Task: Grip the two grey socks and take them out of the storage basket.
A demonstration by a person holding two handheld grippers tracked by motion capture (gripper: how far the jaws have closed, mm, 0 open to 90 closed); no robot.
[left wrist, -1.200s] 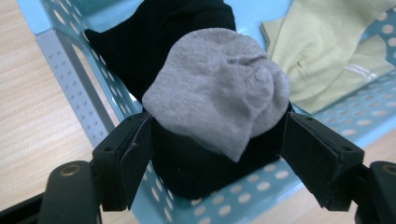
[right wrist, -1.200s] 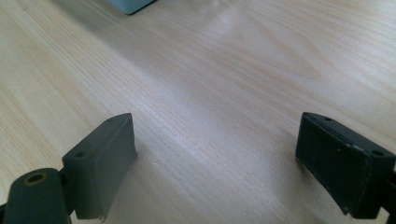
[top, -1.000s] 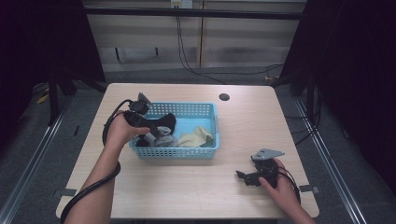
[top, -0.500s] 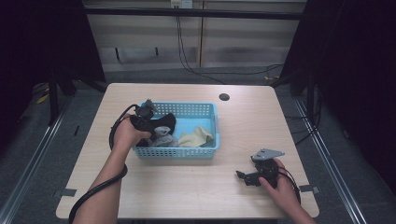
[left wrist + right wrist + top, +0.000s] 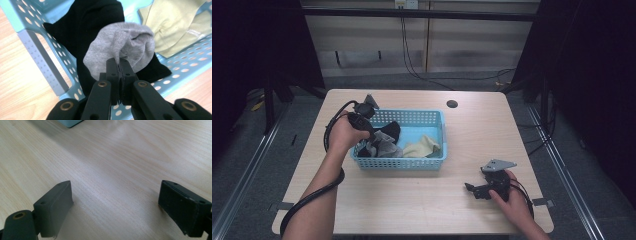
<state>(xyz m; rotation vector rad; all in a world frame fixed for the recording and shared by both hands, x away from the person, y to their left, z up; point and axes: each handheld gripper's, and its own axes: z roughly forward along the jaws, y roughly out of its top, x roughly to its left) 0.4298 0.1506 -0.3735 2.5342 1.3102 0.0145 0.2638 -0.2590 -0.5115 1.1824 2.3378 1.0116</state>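
Grey sock (image 5: pixel 120 50) is pinched at a fold between the left gripper (image 5: pixel 119 65) fingers (image 5: pixel 111 67), which have just been closing and are now clamped tight on the fabric. Left gripper view gives the close detail: the sock bunches up above the fingertips, with a black sock (image 5: pixel 90 27) behind and under it and a pale yellow-green sock (image 5: pixel 180 27) off to the right, all inside the blue basket (image 5: pixel 32 35). Perforated basket wall and light wood worktop (image 5: pixel 17 75) show beside it.

High view gives the layout: left gripper (image 5: pixel 362 120) sits over the basket's left end, the basket (image 5: pixel 412 161) mid-worktop, the grey sock (image 5: pixel 379 146) at its left side, the yellow-green one (image 5: pixel 424 147) to its right. Right gripper (image 5: pixel 484 189) rests low at the near right of the worktop (image 5: pixel 422 205), well apart from the basket.

Right gripper view shows its fingers (image 5: pixel 53 205) spread wide with bare wood between them, plus a corner of the basket (image 5: pixel 71 123) at the top edge.
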